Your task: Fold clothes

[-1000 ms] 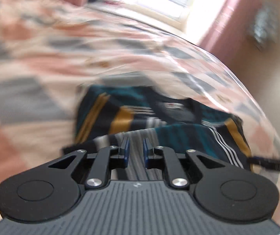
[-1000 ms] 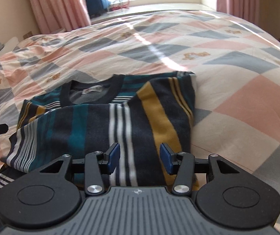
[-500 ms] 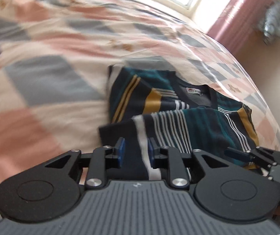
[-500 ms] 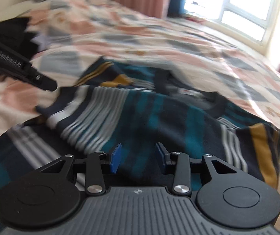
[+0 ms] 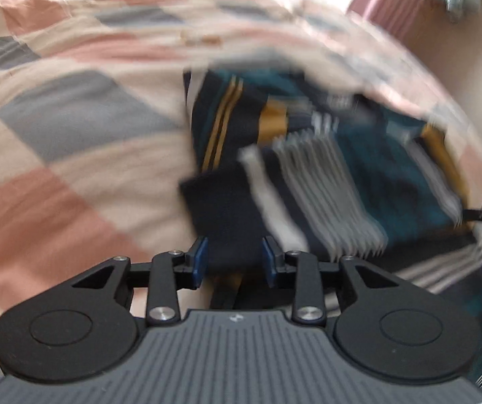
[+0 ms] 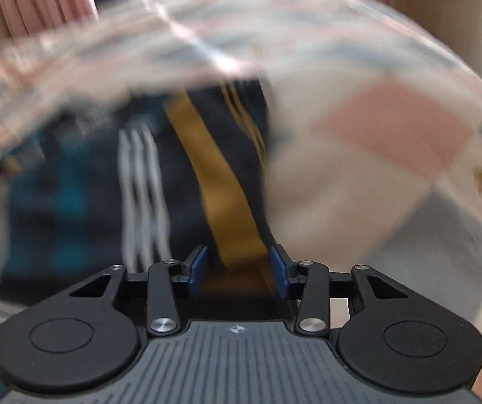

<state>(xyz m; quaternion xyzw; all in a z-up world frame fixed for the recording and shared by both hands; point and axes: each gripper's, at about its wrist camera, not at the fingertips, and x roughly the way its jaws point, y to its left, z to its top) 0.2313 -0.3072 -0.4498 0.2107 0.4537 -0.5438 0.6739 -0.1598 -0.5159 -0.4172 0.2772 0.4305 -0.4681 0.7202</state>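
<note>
striped sweater [image 5: 325, 155] spread on checked quilt [image 5: 72, 128] | left gripper [image 5: 235, 262] fingers parted over dark hem | right gripper [image 6: 238, 271] fingers parted over mustard stripe | pink curtains [image 6: 42, 0] behind

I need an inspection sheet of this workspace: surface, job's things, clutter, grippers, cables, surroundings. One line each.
Surface: bed with a pink, grey and cream patchwork quilt.
Job's things: striped sweater, partly folded, lying on the quilt.
Clutter: nothing seen.
Grippers: left gripper and right gripper both have jaws open over the sweater's near edge, gripping nothing.
Cables: nothing seen.
Surroundings: pink curtains beside a bright window; views are motion-blurred.
</note>
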